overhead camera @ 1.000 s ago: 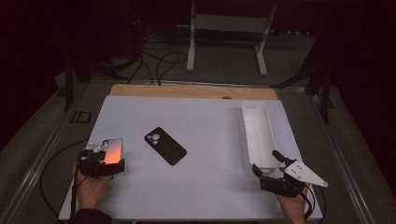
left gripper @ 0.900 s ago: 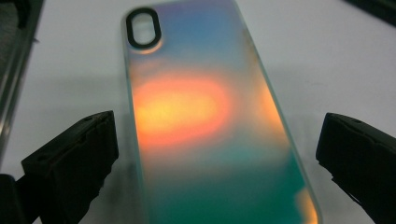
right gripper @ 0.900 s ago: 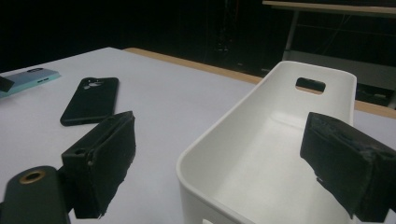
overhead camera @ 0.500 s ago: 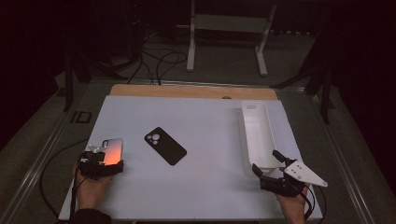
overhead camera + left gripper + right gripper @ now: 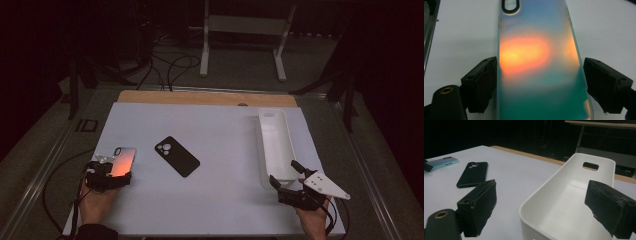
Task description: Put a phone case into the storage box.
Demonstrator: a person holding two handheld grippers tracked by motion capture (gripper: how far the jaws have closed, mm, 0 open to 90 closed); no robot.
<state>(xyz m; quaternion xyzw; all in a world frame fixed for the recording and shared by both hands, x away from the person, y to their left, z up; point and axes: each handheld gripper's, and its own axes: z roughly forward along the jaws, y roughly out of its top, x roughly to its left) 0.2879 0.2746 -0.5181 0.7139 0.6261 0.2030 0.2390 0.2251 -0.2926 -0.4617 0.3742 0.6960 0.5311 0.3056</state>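
1. Surface: white sheet/board [image 5: 225,200] laid on a wider table, w/ a strip of bare wood edge [image 5: 200,97] at the far side. Grey floor around, metal rails along both sides.
2. Room: dark. Beyond the table a white metal stand [image 5: 245,30] and loose black cables [image 5: 170,65] on the floor. Small dark rectangle [image 5: 86,125] just off the sheet's left edge.
3. Left gripper [image 5: 109,176] at the sheet's near-left corner. Jaws have just been closing, iridescent phone case [image 5: 536,62] between them; left jaw touches the case edge, right jaw looks a hair apart. Case lies flat on the sheet, orange glow mid-panel, camera cutout at the far end.
4. Right gripper [image 5: 287,172] at near-right, jaws wide, nothing between the pads, at the near end of the white tray [image 5: 275,135].
5. Tray runs lengthwise along the right edge, slot handle at the far wall.
6. Black phone case [image 5: 177,156] lies flat mid-sheet, skewed, well apart from both grippers.
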